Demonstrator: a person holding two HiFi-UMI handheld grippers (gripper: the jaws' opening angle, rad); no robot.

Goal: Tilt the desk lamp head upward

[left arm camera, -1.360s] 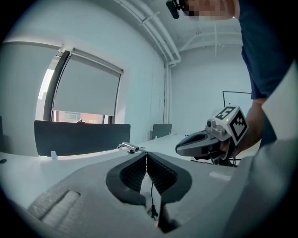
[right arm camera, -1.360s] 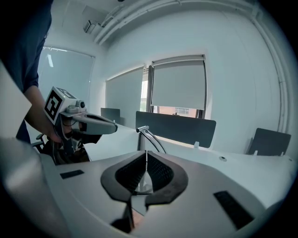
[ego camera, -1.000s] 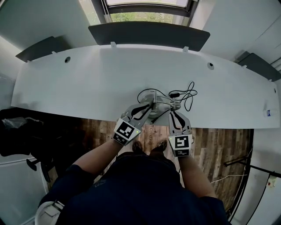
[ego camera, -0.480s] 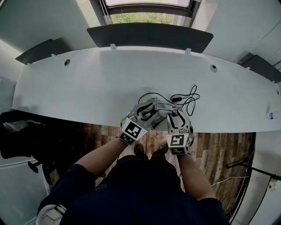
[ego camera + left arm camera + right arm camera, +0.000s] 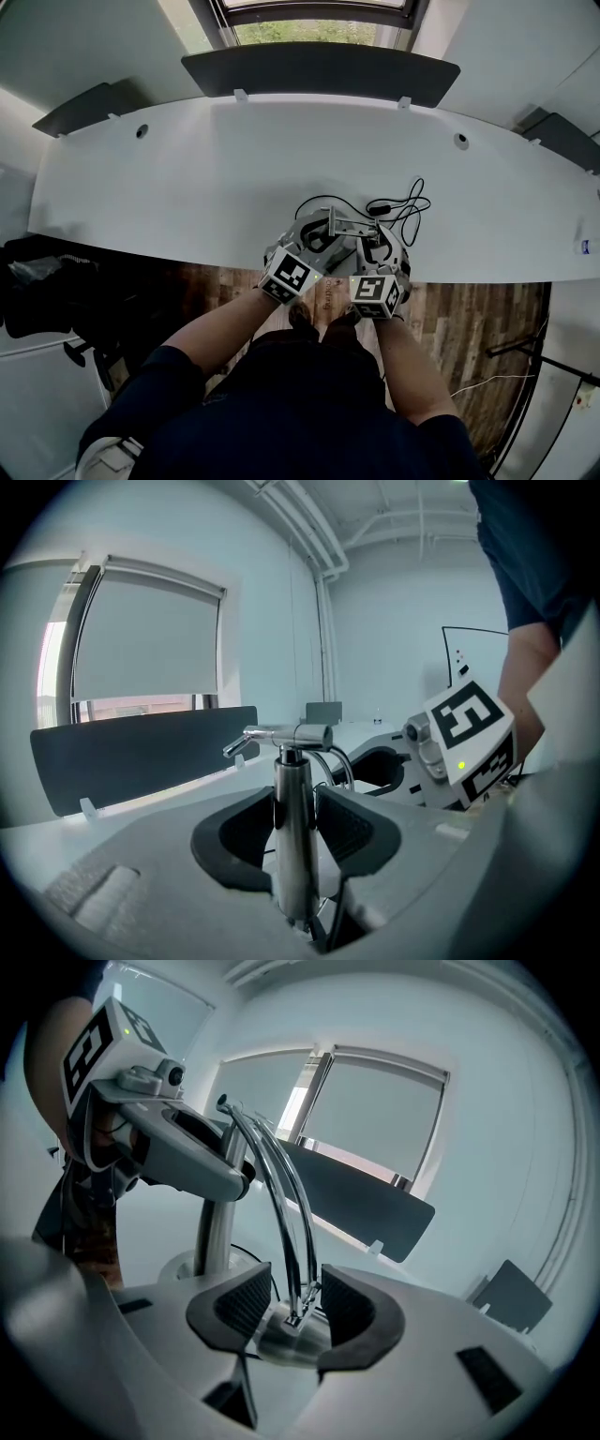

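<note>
desk lamp point(image 5: 343, 225) sits at the near edge of the white desk point(image 5: 216, 169), right in front of the person; black cable point(image 5: 405, 201) lies looped on the desk just behind it

left gripper point(image 5: 317, 231): comes in from the lamp's left, jaws well apart, have just been opening. left gripper view shows the chrome post point(image 5: 292, 827) standing upright between the pads and filling most of the gap. pads sit close on both sides, no squeeze I can make out, so not gripped. short crossbar point(image 5: 281, 734) tops the post, above the jaws

right gripper point(image 5: 377, 246): comes in from the near right, jaws about mid-width, also just been opening. right gripper view shows the lamp head point(image 5: 281, 1340), a chrome cylinder, lying low between the pads. two thin curved rods point(image 5: 281, 1194) rise from it, up and left toward the top of the post. a gap shows between the left pad and the rods; the pads flank the head, not clamped on it

round base point(image 5: 183, 1265) is flat on the desk under the post

the grippers are close together, marker cubes side by side over the desk edge, each visible in the other's view

behind: dark partition panel point(image 5: 319, 64) along the far edge, window point(image 5: 309, 33) beyond it, wood floor point(image 5: 469, 319) below the near edge
</note>
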